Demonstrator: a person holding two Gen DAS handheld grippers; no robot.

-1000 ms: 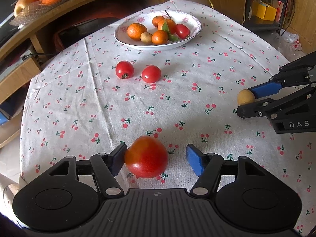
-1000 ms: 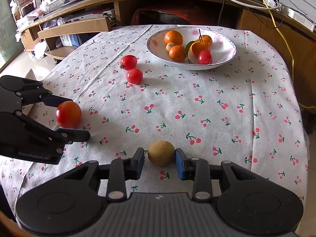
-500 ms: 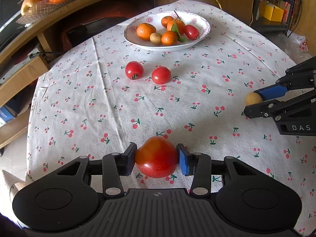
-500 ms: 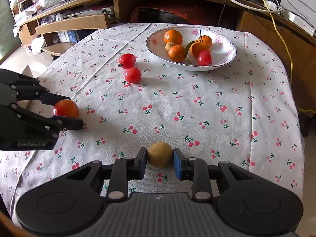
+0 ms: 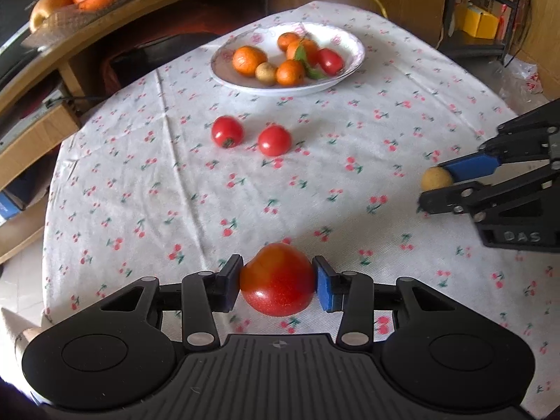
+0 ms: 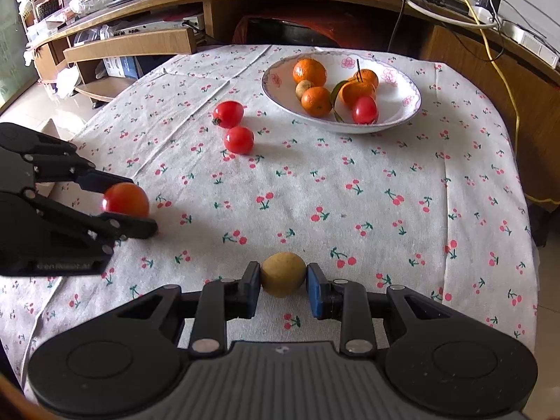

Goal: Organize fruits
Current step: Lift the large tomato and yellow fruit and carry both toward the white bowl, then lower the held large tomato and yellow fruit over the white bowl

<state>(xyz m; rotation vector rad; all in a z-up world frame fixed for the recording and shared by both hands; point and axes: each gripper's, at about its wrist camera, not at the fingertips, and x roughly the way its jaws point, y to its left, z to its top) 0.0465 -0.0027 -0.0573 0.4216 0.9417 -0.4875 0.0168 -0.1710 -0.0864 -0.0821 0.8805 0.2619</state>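
My left gripper (image 5: 278, 281) is clamped on the big red tomato (image 5: 277, 279) above the cherry-print tablecloth (image 5: 196, 189), my right gripper (image 6: 283, 280) pinches the small tan fruit (image 6: 282, 273) — two loose tomatoes (image 6: 232, 126) lie near the white bowl (image 6: 406, 105) of oranges.

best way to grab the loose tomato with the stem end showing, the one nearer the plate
Grip that tomato across its round middle, coming down from above with the fingers on its left and right flanks. The second loose tomato sits close on its near side, and the plate lies beyond to the right, so those flanks are freest.
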